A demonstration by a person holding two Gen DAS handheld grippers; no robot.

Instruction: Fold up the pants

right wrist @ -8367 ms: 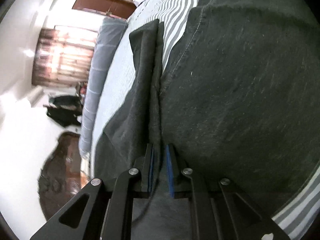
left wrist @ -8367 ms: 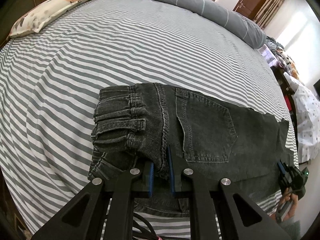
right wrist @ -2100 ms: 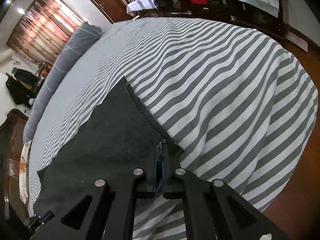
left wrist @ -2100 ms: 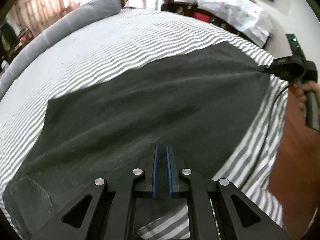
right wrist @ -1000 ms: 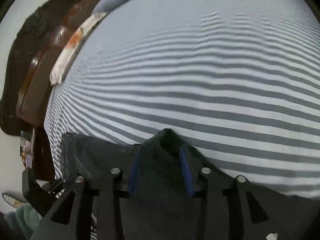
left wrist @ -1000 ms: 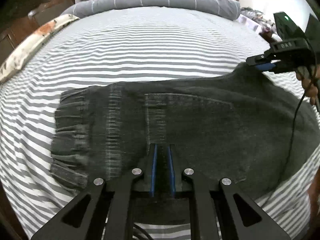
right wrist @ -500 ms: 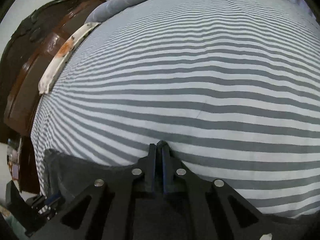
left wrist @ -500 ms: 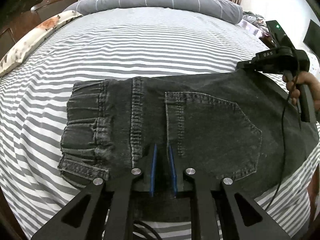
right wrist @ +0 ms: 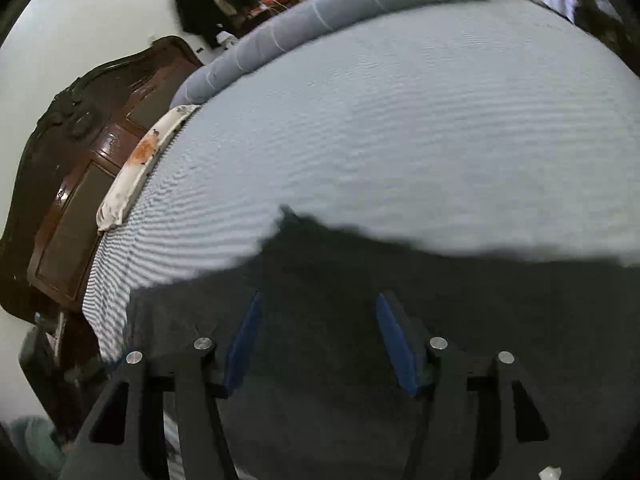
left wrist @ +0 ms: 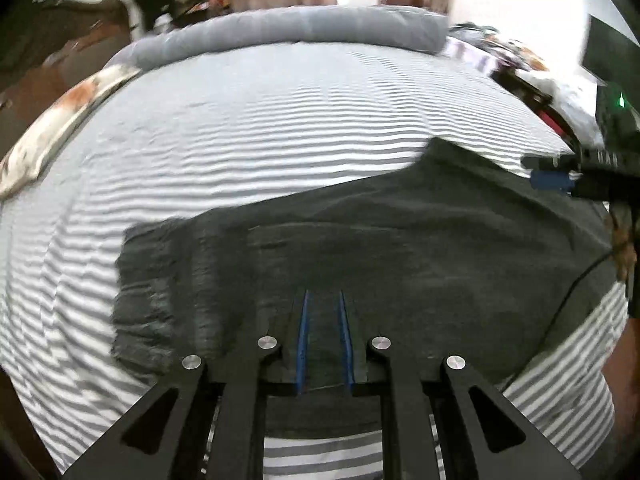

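Right gripper [right wrist: 318,340] opens at this moment; its blue pads stand wide apart above dark cloth and press on nothing, so it is released. Left gripper [left wrist: 323,338] is nearly closed, with a strip of dark cloth showing between its pads; it appears clenched on the near edge of the pants [left wrist: 380,248].

Landmark: the pants. They lie folded on the striped bed sheet [left wrist: 280,120], close to the near edge of the bed. The long axis runs across the left wrist view, with the gathered waistband [left wrist: 148,292] at the left end and the folded end at the right. A grey bolster [left wrist: 300,36] lies well beyond the pants at the far side of the sheet, and a flowered pillow [left wrist: 60,116] lies far off past the waistband end.

Key relation: the left gripper sits at the near long edge, closer to the waistband; the right gripper sits over the opposite, folded end. A further fold would probably bring one end over the other along that long axis.

View differences: the left wrist view shows the full outline of the pants and the right gripper [left wrist: 556,176] from outside. The right wrist view shows only the far edge of the pants [right wrist: 360,280], heavily blurred, plus a dark wooden headboard [right wrist: 88,168].
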